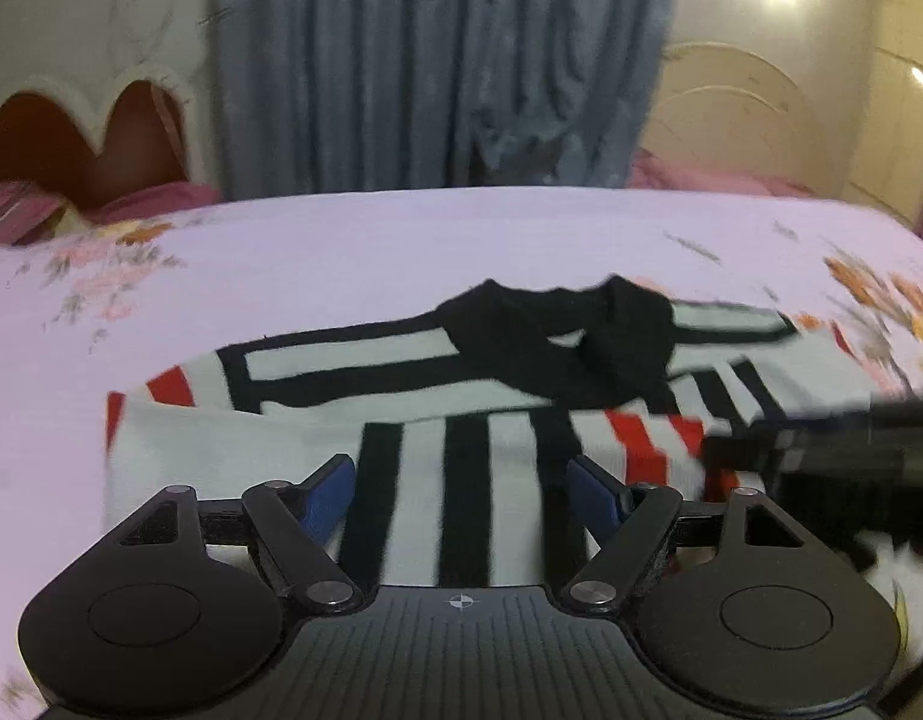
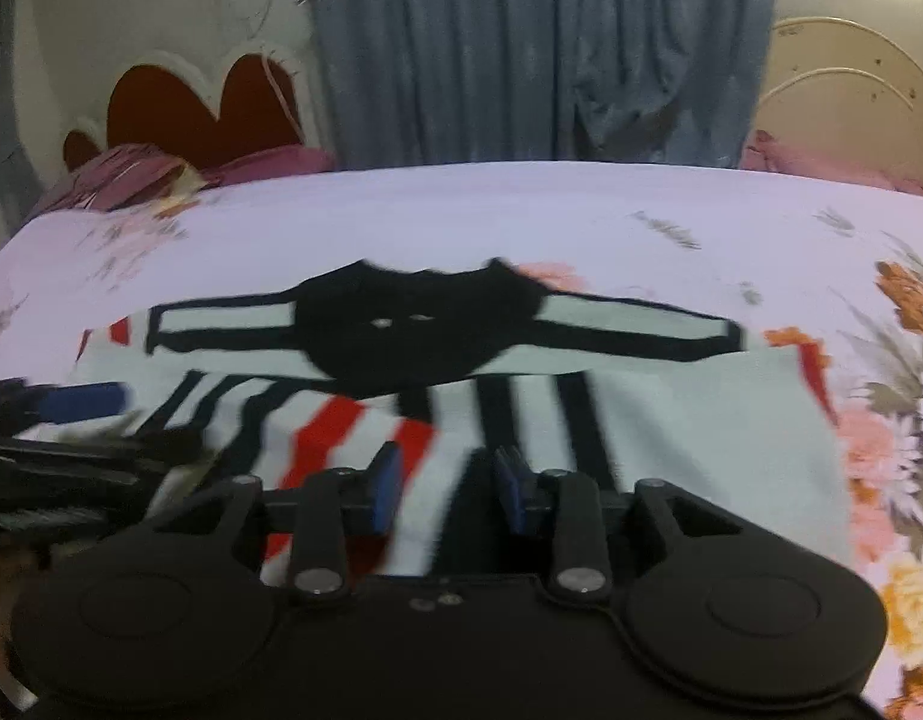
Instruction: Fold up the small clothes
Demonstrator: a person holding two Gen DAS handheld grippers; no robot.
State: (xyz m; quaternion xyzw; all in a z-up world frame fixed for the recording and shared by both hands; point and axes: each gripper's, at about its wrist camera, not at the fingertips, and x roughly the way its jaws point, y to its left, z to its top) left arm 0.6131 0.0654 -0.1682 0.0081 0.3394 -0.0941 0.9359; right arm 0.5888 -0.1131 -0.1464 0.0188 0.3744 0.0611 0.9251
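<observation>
Room: a bedroom, with a blue-grey curtain hanging behind the bed and a cream headboard to the curtain's right; a red heart-shaped cutout sits to the curtain's left.
Surface: a pale lilac bedsheet printed with flowers, spread flat; pink bedding is bunched at its far edge, below the curtain.
Garment: a small knitted sweater, white with black stripes and red bars, lies flat on the bedsheet, well short of the curtain; its black collar points toward the curtain, with a black-edged white band reaching out to each side of the collar.
Fold: on the near side of the collar the striped cloth lies doubled over the body, the red bars showing on top.
Left gripper: low over the near edge of the sweater; its blue-padded fingers stand wide apart with striped cloth lying between them; nothing is pinched.
Right gripper: also over the near part of the sweater, beside the red bars; its blue pads are part-way open, a clear gap between them; whether cloth is caught there I cannot tell, for the picture is blurred.
Neighbours: each gripper shows as a dark blurred shape at the edge of the other's view, close beside it.
</observation>
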